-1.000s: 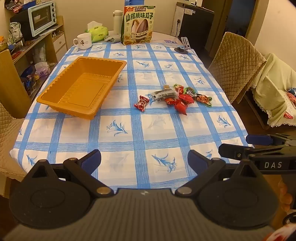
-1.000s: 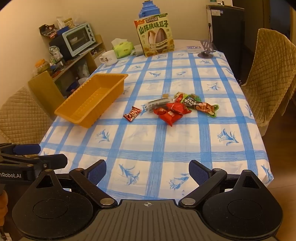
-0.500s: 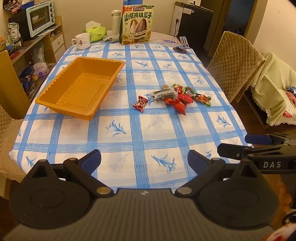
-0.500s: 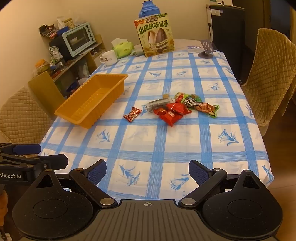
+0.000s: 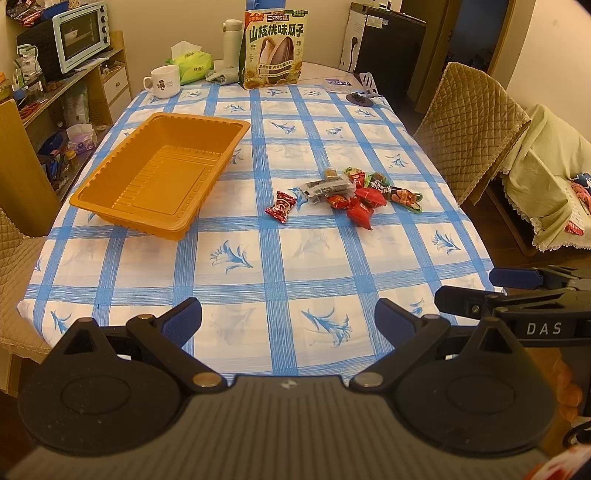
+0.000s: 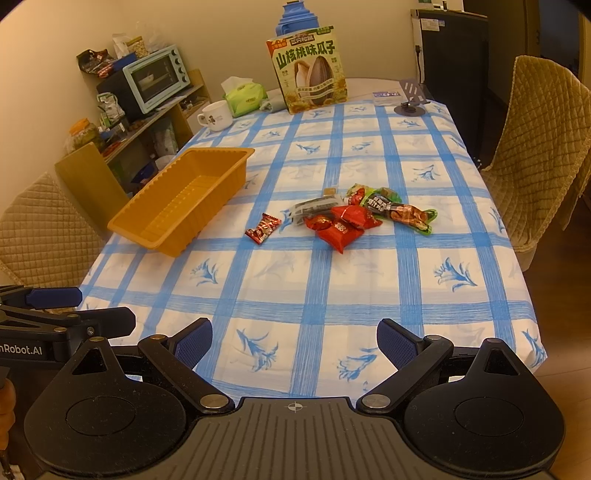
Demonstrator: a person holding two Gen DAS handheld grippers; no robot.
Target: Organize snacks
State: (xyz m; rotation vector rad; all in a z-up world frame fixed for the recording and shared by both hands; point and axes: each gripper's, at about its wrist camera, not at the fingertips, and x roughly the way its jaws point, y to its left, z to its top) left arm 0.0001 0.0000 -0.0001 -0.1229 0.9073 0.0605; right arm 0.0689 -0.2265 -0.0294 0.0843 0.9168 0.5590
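You are facing a surface (image 5: 280, 258) wearing a blue-checked cloth under warm light. Quilted chairs (image 5: 469, 122) are flanking it; a wooden shelf (image 6: 162, 118) carrying a toaster oven (image 6: 155, 79) is standing against the cream wall (image 6: 221, 33).

The worktop (image 5: 280, 266), under a blue-checked cloth, carries an orange tray (image 5: 162, 177), with a lone red candy (image 5: 280, 206) just right of it, a snack pile (image 5: 360, 195) farther right, and a mug (image 5: 162, 81) and seed bag (image 5: 274, 50) well behind it.
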